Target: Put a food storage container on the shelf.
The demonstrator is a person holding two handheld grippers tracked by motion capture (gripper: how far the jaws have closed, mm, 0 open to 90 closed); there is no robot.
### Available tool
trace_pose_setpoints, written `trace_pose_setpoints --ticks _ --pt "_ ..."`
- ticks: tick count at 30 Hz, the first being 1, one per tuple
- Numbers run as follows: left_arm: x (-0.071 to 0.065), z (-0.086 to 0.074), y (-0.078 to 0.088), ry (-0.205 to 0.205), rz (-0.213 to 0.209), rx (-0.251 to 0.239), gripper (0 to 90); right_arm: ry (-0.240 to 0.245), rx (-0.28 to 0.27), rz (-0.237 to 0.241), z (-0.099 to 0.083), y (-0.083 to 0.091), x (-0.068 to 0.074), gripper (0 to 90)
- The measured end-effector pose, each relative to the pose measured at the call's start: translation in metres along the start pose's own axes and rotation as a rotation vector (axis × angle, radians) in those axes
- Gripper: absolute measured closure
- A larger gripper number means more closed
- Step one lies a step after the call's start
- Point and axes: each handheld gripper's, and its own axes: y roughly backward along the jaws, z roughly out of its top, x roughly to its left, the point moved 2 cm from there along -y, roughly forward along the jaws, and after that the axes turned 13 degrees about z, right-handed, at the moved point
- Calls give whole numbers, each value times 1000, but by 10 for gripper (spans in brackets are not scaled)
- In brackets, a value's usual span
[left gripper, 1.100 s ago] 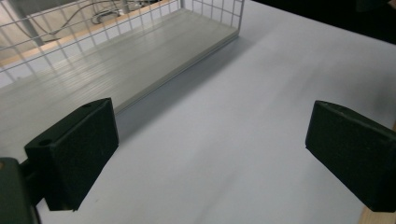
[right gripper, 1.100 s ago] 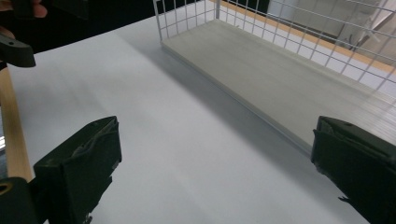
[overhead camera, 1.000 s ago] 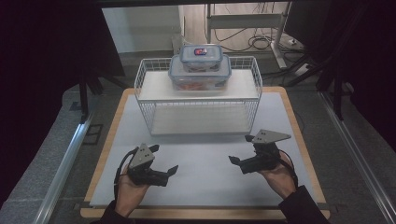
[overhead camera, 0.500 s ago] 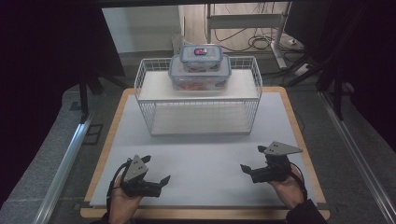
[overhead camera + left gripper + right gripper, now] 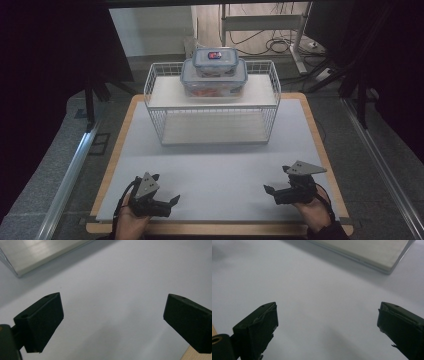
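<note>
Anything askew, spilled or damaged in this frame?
Only the right gripper: its pads look frayed and ragged at the edges. The two stacked containers sit squarely on the wire rack, with no spill in sight.

Both grippers black, left gripper (image 5: 172, 200) and right gripper (image 5: 267, 190) each topped by grey three-cornered plate, trailing black cable.

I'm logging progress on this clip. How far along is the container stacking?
Done, it seems: the small container sits stacked on the large container atop the wire rack. In hand: nothing; the left gripper and right gripper are open, empty, low near the table's front edge. Nothing visibly left.
</note>
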Motion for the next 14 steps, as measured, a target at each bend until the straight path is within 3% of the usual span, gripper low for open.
trace_pose_setpoints --ticks 7,14 --pt "3 -4 -5 26 -11 37 27 -42 38 24 -10 -1 -4 32" --pt "2 -4 -7 16 -14 49 27 -65 82 29 -14 -7 -6 33"
